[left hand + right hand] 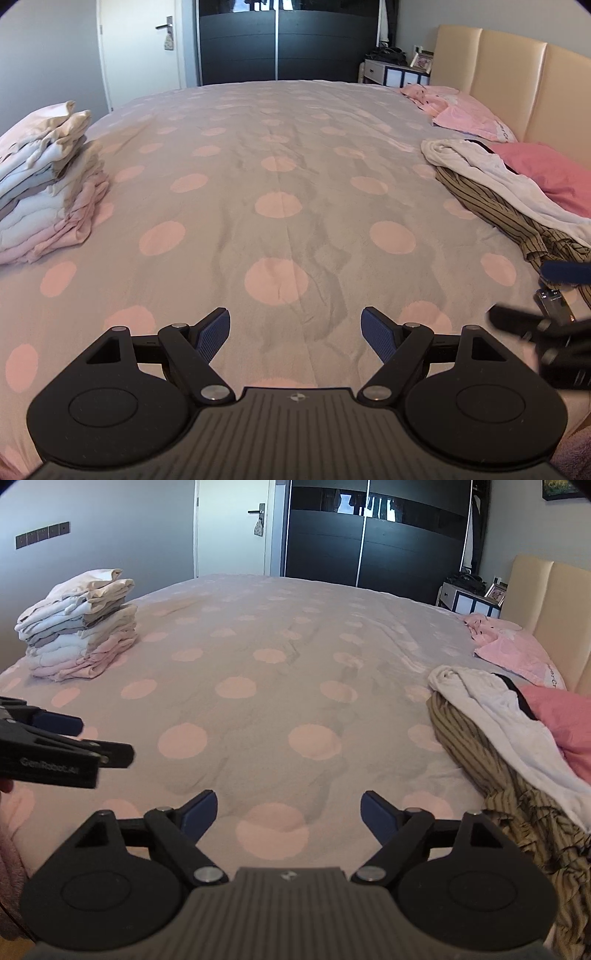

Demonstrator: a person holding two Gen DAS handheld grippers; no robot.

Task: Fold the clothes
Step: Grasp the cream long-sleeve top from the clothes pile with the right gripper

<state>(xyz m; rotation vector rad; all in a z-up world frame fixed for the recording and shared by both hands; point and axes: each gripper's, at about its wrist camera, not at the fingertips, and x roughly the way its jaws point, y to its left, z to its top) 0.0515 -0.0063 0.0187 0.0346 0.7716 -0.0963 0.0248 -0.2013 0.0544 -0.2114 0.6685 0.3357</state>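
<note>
While the left wrist view is looking across a bed (280, 155) under a grey cover with pink dots, the left tongs (295, 338) are hanging above it with their blue pads standing apart and nothing between them. A stack of folded clothes (48, 181) is sitting at the left edge of the bed. A heap of unfolded clothes (491, 192), white over striped brown, is lying at the right beside pink pillows (546, 177). The right tongs (550, 325) are showing blurred at the right edge.

Across the right wrist view, the right tongs are hovering over the cover, pads spread wide and gripping nothing. The unfolded heap is lying just to their right, the folded stack far off at the left, and the left tongs are reaching in from the left edge.
</note>
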